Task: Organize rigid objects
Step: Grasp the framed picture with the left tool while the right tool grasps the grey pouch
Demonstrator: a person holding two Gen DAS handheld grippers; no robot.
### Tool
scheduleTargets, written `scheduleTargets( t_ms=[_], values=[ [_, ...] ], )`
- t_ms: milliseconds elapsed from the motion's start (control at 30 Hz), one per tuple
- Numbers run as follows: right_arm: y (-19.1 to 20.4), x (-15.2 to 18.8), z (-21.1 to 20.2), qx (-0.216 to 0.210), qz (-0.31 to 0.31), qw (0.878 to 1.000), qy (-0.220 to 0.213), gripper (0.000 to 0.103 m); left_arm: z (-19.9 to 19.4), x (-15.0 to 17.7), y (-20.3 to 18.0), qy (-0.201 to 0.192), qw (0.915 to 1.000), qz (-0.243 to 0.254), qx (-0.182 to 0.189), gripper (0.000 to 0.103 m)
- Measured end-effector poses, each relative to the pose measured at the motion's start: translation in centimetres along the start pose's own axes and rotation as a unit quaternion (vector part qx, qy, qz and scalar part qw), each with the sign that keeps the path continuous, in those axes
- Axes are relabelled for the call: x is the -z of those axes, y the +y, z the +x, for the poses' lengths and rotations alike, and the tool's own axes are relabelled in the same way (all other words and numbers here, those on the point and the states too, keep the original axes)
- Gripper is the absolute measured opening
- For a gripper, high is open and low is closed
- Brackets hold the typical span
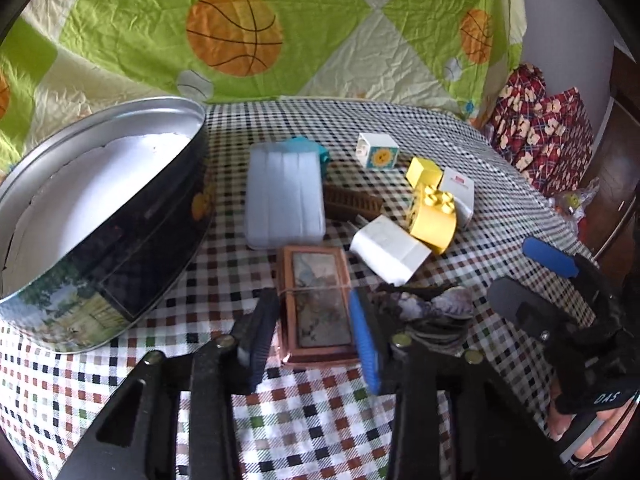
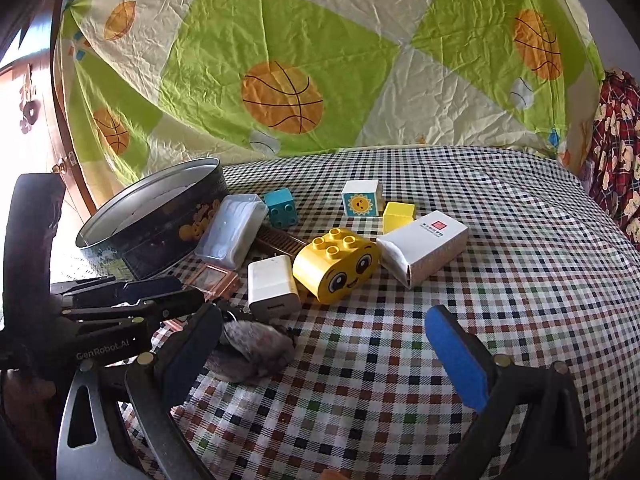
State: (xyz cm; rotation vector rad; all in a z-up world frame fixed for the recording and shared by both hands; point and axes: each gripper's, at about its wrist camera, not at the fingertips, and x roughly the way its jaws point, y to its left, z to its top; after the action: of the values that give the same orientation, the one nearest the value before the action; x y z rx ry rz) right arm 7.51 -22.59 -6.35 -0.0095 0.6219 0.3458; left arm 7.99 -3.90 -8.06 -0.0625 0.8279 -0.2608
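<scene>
My left gripper (image 1: 314, 312) has its two fingers on either side of a copper-coloured flat case (image 1: 316, 304) that lies on the checked tablecloth; the pads look to touch its sides. The case also shows in the right wrist view (image 2: 212, 280). An open round tin (image 1: 92, 216) stands to the left, also in the right wrist view (image 2: 160, 212). My right gripper (image 2: 324, 356) is open and empty above the cloth, near a grey shell (image 2: 252, 352).
On the cloth lie a clear plastic box (image 1: 284, 196), a white charger (image 1: 388, 248), a yellow face brick (image 2: 336, 264), a white carton (image 2: 424, 246), a sun cube (image 2: 360, 198), a teal brick (image 2: 282, 208), a yellow cube (image 2: 398, 216) and a brown comb (image 1: 352, 202).
</scene>
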Motion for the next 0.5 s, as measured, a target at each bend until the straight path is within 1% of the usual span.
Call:
scheduleTargets(
  t_ms=[33, 67, 133, 167, 300, 367, 433, 467, 500],
  values=[
    [0.0, 0.0, 0.1, 0.0, 0.0, 1.0, 0.002, 0.103, -0.1, 0.0, 0.3, 0.0, 1.0, -0.005, -0.009, 0.041],
    [0.0, 0.0, 0.1, 0.001, 0.0, 1.0, 0.004, 0.103, 0.0, 0.0, 0.5, 0.0, 0.9999, -0.008, -0.008, 0.043],
    [0.1, 0.0, 0.2, 0.0, 0.0, 1.0, 0.006, 0.103, 0.0, 0.0, 0.6, 0.001, 0.9996, -0.007, -0.028, 0.06],
    [0.1, 0.0, 0.2, -0.001, -0.001, 1.0, 0.007, 0.103, 0.1, 0.0, 0.5, 0.003, 0.9995, -0.004, -0.032, 0.063],
    [0.0, 0.0, 0.2, -0.007, 0.003, 1.0, 0.007, 0.103, 0.4, 0.1, -0.9, 0.003, 0.9987, 0.028, -0.042, 0.066],
    [-0.3, 0.1, 0.2, -0.009, 0.01, 1.0, 0.005, 0.103, 0.9, 0.1, -1.8, 0.015, 0.9977, 0.048, -0.045, 0.066],
    [-0.5, 0.1, 0.1, -0.009, 0.015, 1.0, 0.004, 0.103, 1.9, 0.1, -2.4, 0.037, 0.9958, 0.067, -0.05, 0.067],
    [-0.5, 0.2, 0.1, -0.009, 0.016, 1.0, 0.003, 0.103, 2.2, 0.0, -2.3, 0.046, 0.9951, 0.064, -0.059, 0.067],
    [-0.5, 0.2, 0.0, -0.009, 0.016, 1.0, 0.002, 0.103, 2.1, -0.2, -2.1, 0.045, 0.9959, 0.057, -0.055, 0.066]
  ],
)
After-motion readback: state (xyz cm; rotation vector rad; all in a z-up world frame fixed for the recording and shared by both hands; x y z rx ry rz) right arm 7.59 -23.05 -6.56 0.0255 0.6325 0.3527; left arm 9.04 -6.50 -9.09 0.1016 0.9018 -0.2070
